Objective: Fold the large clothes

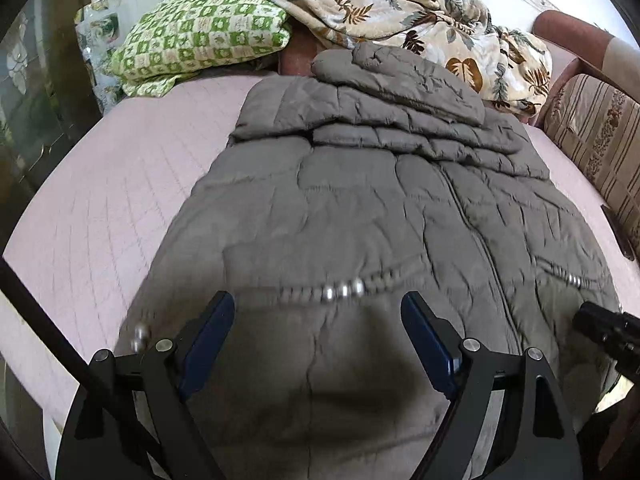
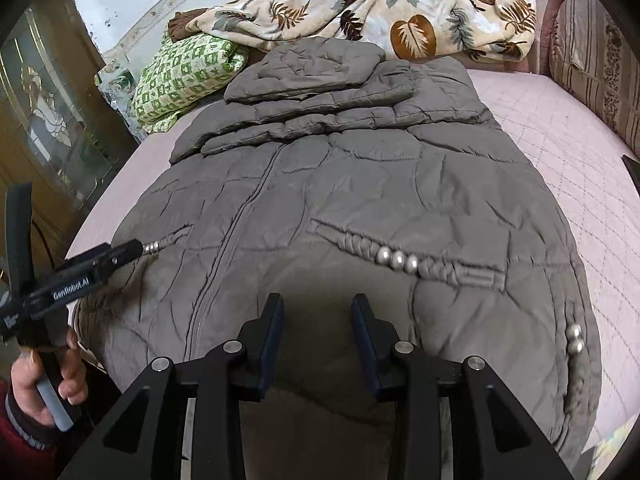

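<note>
The grey quilted padded coat [image 1: 360,208] lies on the pink bedspread [image 1: 100,208], its long axis running from bottom to top of frame, hood at the top. Left gripper [image 1: 318,340] and right gripper [image 2: 318,332] hover spread apart, empty, over its hem at bottom centre.

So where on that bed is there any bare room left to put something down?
Bare pink bedspread lies between the grey jacket and the striped cushion, and again left of the jacket. The far end is crowded: green checked blanket and leaf-print blanket.

"GenRobot.AI" on left hand-held gripper [image 2: 132,249]
</note>
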The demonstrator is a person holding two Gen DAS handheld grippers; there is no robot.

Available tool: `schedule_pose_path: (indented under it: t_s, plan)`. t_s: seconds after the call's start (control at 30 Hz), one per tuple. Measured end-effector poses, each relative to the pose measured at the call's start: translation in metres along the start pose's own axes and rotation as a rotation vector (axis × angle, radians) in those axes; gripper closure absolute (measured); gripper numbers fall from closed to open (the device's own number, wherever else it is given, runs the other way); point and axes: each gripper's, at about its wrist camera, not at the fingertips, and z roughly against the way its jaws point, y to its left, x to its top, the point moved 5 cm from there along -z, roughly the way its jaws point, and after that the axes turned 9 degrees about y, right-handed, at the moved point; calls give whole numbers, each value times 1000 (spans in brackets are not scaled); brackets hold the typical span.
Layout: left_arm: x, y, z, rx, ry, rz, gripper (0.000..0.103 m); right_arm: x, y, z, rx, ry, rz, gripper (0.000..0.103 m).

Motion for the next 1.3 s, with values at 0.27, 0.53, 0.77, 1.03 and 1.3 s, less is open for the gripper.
schedule_pose_path:
  t_s: [0.27,0.53,0.77,1.03,1.3]
  plan:
    - [-18,-2,-4,40,20,-15,18,-18,2,2,-27,3,7,62]
    - [-28,-3,-18,70,41,-56,11,-30,3,-7,-61,21,26,55]
    - [-34,-2,-24,98,-5,-61,4,-38,2,-10,-61,-17,40,53]
    - [-41,-1,-22,114,-60,-35,3,-43,5,-10,-59,-66,58,47]
    - [-44,-1,-21,110,-91,-43,3,-45,8,-12,-67,-78,77,41]
